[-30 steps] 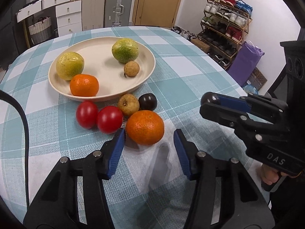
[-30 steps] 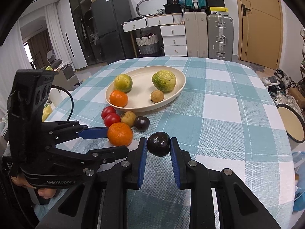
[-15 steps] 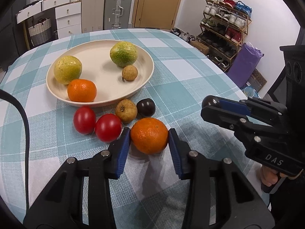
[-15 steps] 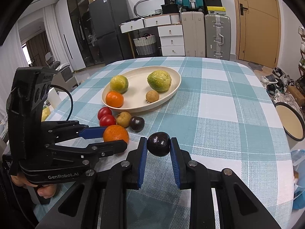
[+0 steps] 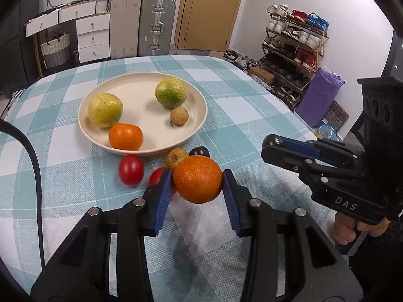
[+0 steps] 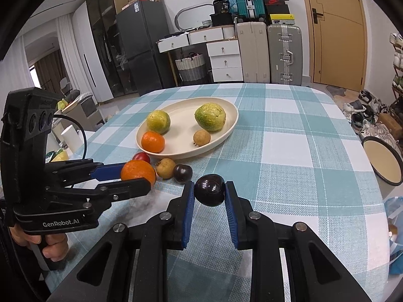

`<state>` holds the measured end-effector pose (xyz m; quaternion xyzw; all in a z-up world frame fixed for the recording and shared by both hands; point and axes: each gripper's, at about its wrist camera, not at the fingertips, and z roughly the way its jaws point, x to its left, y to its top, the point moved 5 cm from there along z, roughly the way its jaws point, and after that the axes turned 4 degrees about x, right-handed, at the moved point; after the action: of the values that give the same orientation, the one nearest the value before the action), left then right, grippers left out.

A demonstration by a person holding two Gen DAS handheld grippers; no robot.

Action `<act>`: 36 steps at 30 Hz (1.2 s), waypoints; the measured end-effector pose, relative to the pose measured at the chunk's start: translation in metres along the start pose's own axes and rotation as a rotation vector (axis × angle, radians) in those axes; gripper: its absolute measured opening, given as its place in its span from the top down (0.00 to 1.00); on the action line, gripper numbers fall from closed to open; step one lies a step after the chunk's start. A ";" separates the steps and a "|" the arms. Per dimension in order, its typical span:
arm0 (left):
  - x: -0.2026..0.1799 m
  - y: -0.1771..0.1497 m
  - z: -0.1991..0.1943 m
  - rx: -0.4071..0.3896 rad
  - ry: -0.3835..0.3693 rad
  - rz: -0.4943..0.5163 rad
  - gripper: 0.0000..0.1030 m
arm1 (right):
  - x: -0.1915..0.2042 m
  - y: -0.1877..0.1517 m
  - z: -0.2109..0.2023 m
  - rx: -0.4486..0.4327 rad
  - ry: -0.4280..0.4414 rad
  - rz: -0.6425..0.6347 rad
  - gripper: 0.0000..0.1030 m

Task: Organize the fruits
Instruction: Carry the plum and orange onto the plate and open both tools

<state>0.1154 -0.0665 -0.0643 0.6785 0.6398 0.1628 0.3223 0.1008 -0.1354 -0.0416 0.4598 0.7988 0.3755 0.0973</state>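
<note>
We see a round, dimpled orange (image 5: 197, 178) clamped between the blue ribbed pads of our left gripper (image 5: 197, 188), raised just off the checked woven tablecloth (image 5: 252, 115), near the smooth cream plate (image 5: 199, 123). Our left gripper angles downward, its handle in a bare hand (image 6: 47, 245). Our right gripper (image 6: 209, 195) also tilts down, its jaws narrow and pressed on a glossy dark plum (image 6: 209, 190) right of the orange. On the cloth between plate and grippers lie two shiny red tomatoes (image 5: 131, 170), a rough tan fruit (image 5: 176, 157) and another dark plum (image 6: 182, 173).
</note>
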 end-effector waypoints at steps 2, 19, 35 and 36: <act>0.004 0.003 -0.005 -0.012 0.003 -0.004 0.64 | 0.002 0.001 0.002 0.001 0.008 0.011 0.76; 0.034 0.021 -0.022 -0.065 0.026 -0.025 0.64 | 0.025 0.032 0.011 0.004 0.015 -0.047 0.76; 0.046 0.045 -0.011 -0.071 0.036 -0.016 0.64 | 0.030 0.054 0.032 0.023 0.026 -0.062 0.76; 0.047 0.046 -0.010 -0.069 0.036 -0.016 0.64 | 0.030 0.054 0.034 0.026 0.028 -0.062 0.76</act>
<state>0.1504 -0.0173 -0.0366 0.6590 0.6448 0.1944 0.3349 0.1366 -0.0776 -0.0219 0.4309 0.8187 0.3683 0.0918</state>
